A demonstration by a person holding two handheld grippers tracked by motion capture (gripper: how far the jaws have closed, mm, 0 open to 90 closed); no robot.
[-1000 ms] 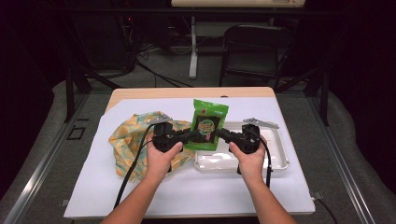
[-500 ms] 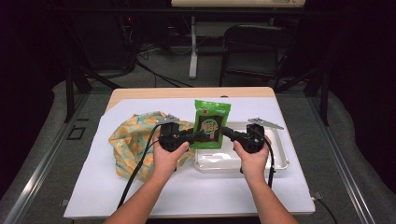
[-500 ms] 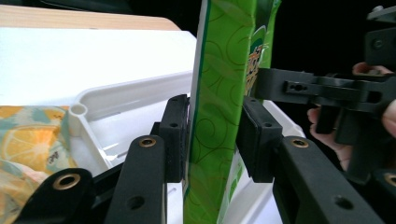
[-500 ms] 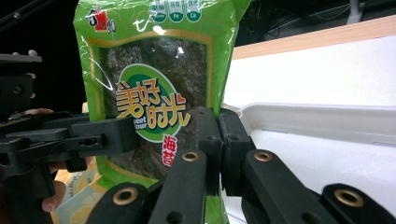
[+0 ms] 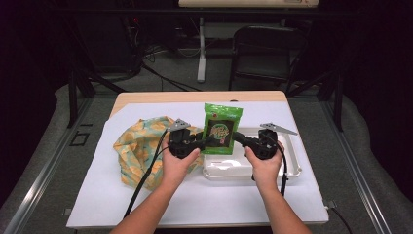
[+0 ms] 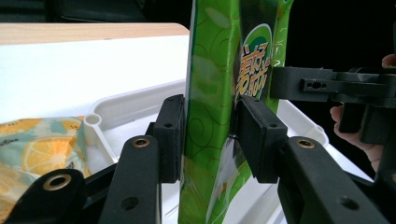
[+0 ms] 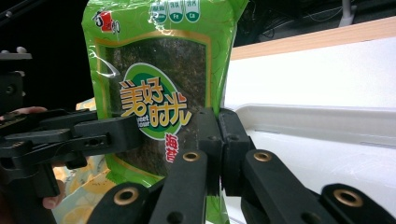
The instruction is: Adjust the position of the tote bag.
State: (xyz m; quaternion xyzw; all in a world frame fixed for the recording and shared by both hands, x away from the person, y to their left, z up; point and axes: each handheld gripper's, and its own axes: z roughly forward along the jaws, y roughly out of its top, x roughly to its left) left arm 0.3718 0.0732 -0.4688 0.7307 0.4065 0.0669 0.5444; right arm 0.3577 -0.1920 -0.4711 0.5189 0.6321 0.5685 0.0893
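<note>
Green seaweed packet (image 5: 222, 129) upright above white tray (image 5: 292, 168), left gripper (image 5: 204, 142) and right gripper (image 5: 238, 138) jaws clamped on opposite edges; likely mid-carry, not yet set down.

Snack packet (image 7: 161, 88): glossy green plastic film, creased, catching highlights. Tray (image 5: 292, 168): smooth white plastic, slight sheen. Cloth (image 5: 139, 146): soft printed fabric — matt, rumpled. Table (image 5: 195, 96): pale wood edge, apparently under a matt white sheet (image 5: 214, 200). Left gripper (image 6: 208, 135): matt black plastic — brass-coloured rivets.
</note>
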